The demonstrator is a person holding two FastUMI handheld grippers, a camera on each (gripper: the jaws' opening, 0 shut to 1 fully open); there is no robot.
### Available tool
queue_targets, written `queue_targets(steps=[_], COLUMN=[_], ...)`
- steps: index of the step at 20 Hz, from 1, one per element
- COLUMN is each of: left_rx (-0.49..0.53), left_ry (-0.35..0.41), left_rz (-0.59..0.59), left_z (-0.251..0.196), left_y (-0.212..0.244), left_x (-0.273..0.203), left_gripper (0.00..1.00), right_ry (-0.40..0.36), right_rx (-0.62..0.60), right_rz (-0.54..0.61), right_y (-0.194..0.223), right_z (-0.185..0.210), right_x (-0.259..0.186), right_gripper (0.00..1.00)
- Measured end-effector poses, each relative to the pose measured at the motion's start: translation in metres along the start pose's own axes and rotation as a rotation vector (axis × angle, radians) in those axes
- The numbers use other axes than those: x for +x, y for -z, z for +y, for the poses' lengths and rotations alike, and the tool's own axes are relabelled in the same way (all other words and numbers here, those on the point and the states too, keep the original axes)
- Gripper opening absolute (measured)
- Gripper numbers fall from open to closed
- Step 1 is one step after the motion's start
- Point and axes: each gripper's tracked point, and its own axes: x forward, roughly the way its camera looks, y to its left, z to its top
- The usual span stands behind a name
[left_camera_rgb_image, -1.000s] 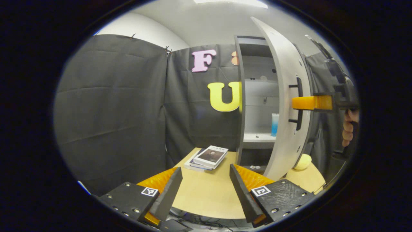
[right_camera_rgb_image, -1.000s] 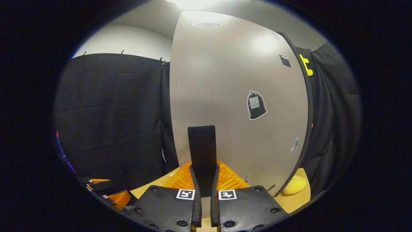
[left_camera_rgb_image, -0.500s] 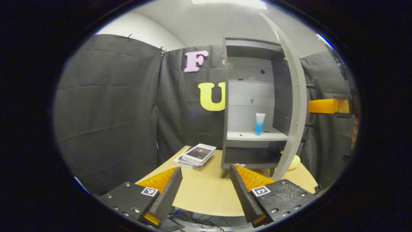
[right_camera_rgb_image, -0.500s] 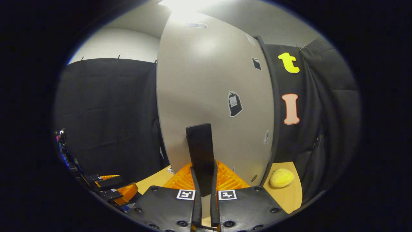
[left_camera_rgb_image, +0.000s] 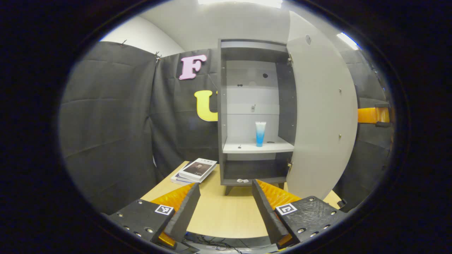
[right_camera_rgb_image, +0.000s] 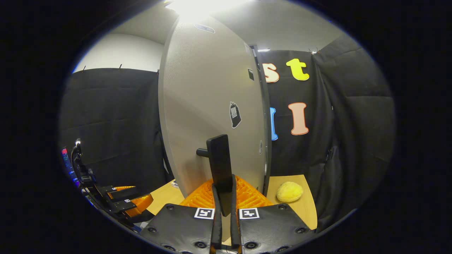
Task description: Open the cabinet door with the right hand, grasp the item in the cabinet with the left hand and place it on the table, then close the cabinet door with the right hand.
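Note:
The grey cabinet point(left_camera_rgb_image: 221, 106) stands open at the back of the wooden table point(left_camera_rgb_image: 226, 215). A white and blue tube point(left_camera_rgb_image: 260, 133) stands upright on its middle shelf point(left_camera_rgb_image: 247, 148). My left gripper point(left_camera_rgb_image: 226, 203) hovers open over the table's front, well short of the cabinet, with nothing between its fingers. The door point(left_camera_rgb_image: 319, 116) is swung out to the right. My right gripper point(right_camera_rgb_image: 224, 183) is shut on the door's black bar handle point(right_camera_rgb_image: 219, 160), on the door's outer face point(right_camera_rgb_image: 208, 102). The right gripper point(left_camera_rgb_image: 373, 115) also peeks past the door's edge in the left gripper view.
A stack of books point(left_camera_rgb_image: 196, 170) lies on the table left of the cabinet. A yellow sponge-like lump point(right_camera_rgb_image: 289, 191) sits on the table beyond the door. My left gripper point(right_camera_rgb_image: 123, 204) shows low at the left in the right gripper view. Small bits point(left_camera_rgb_image: 242, 180) lie on the cabinet's bottom shelf.
The door has swung wide open with my right gripper on its handle, and the whole shelf with the tube is now in sight. My left gripper has stayed open and turned toward the cabinet.

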Motion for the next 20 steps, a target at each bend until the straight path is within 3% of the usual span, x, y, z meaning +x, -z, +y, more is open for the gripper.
queue_targets(steps=[11, 15, 18, 19, 20], left_rx=[0.031, 0.009, 0.018, 0.016, 0.013], left_ry=[0.053, 0.084, 0.102, 0.115, 0.133], left_rz=[-0.012, -0.009, 0.008, 0.012, 0.017], left_z=[0.017, 0.031, 0.042, 0.042, 0.042], left_y=[-0.011, -0.011, -0.009, -0.006, -0.006], left_x=[0.054, 0.083, 0.106, 0.114, 0.122], left_gripper=[0.87, 0.87, 0.87, 0.87, 0.87], right_ry=[0.16, 0.25, 0.272, 0.284, 0.303], right_rx=[-0.047, 0.039, 0.115, 0.129, 0.136], right_rz=[0.0, 0.002, 0.0, -0.003, -0.003], right_y=[0.004, 0.008, 0.012, 0.012, 0.013], right_z=[-0.068, -0.075, -0.078, -0.078, -0.078], right_x=[-0.011, -0.013, -0.02, -0.023, -0.025], right_gripper=[0.08, 0.07, 0.05, 0.0, 0.06])
